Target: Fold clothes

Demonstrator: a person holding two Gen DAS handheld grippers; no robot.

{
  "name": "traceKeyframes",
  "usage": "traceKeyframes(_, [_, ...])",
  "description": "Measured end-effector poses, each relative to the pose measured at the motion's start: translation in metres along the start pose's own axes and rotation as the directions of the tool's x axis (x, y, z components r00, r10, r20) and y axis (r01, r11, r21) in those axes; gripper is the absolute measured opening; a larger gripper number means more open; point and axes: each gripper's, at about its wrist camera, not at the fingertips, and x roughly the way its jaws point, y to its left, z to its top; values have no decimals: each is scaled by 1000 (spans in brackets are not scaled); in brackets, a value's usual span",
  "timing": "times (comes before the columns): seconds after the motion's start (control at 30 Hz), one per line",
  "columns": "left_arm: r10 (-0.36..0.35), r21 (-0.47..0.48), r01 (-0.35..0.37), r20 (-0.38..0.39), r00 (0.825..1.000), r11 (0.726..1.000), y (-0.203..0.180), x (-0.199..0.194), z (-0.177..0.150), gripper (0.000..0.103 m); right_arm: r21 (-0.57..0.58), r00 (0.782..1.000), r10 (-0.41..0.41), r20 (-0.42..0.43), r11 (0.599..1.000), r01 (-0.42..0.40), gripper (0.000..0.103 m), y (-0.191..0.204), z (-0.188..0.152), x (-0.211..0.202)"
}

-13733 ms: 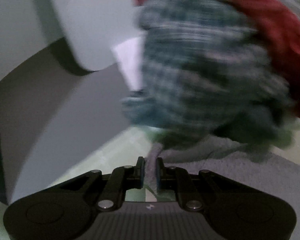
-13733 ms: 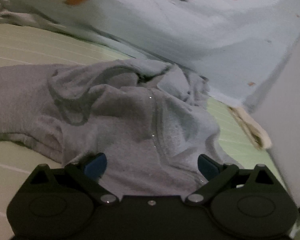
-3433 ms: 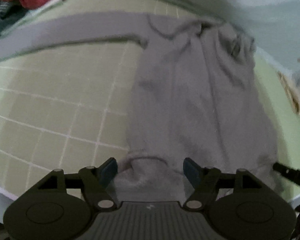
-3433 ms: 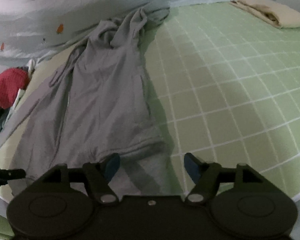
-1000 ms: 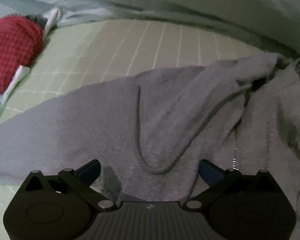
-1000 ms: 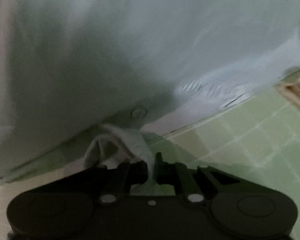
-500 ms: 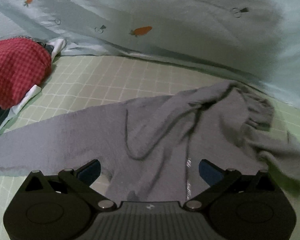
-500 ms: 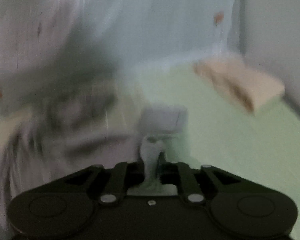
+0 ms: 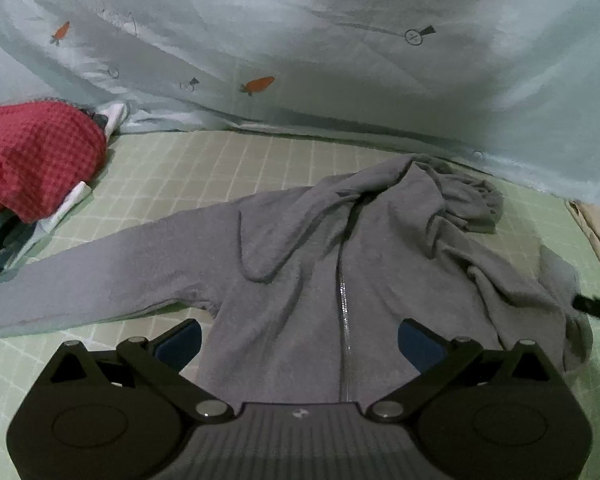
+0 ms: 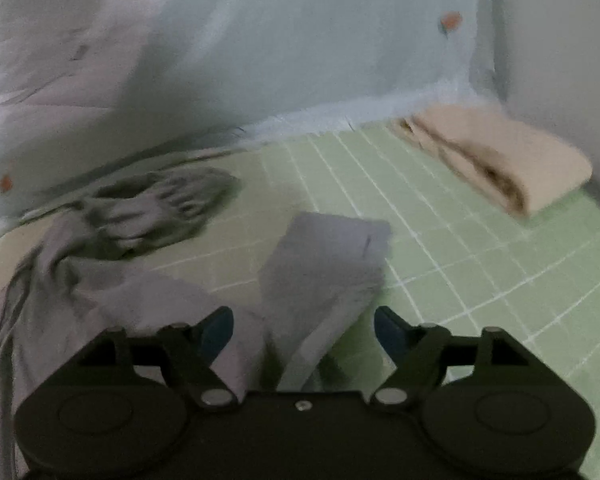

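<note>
Both jaws parted: left hand-held gripper (image 9: 299, 338) over grey zip hoodie (image 9: 340, 264) spread on green checked bed (image 9: 220, 168); right hand-held gripper (image 10: 303, 326) empty above its sleeve (image 10: 324, 264).

Both wrist views overlook hoodie (image 9: 300, 264) (close, overlapping).
</note>
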Motion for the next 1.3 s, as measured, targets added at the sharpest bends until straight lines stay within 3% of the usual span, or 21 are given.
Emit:
traceKeyframes(0.1, [22, 11, -22, 14, 1000, 1000, -2, -4, 0, 103, 58, 999, 3, -40, 998, -1, 62, -16, 6, 27])
traceKeyframes(0.17, [37, 11, -38, 25, 999, 999, -1, -5, 3, 103, 72, 1000, 4, 20, 997, -5, 21, -25, 6, 12])
traceKeyframes(0.23, [42, 3, -43, 29, 999, 999, -1, -5, 7, 103, 85, 997, 3, 79, 996, -10, 8, -34, 6, -3])
traceKeyframes(0.47, [26, 66, -27, 9, 1000, 997, -16, -1, 7, 103, 130, 961, -17, 277, 991, -20, 6, -65, 4, -56])
traceKeyframes(0.67, [15, 83, -15, 7, 1000, 996, -23, -3, 3, 103, 216, 919, -278, 280, 951, 222, 7, -101, -37, -109])
traceKeyframes(0.83, [0, 62, 1, -10, 1000, 998, -27, -7, -4, 103, 262, 958, -284, 39, 928, 264, 12, -124, -89, -95])
traceKeyframes(0.97, [-13, 79, 14, -17, 1000, 997, -36, -16, -15, 103, 339, 965, -263, 0, 908, 247, 45, -129, -109, -102])
traceKeyframes(1.1, [-21, 89, 23, -23, 1000, 996, -45, -28, -28, 103, 340, 965, -261, 10, 909, 242, 48, -137, -110, -108])
traceKeyframes(1.17, [-19, 84, 22, -27, 999, 996, -49, -34, -36, 103, 329, 956, -292, 11, 904, 273, 66, -143, -109, -107])
traceKeyframes(1.3, [-13, 71, 15, -34, 999, 997, -59, -45, -53, 103, 306, 935, -353, 23, 893, 329, 76, -159, -104, -106])
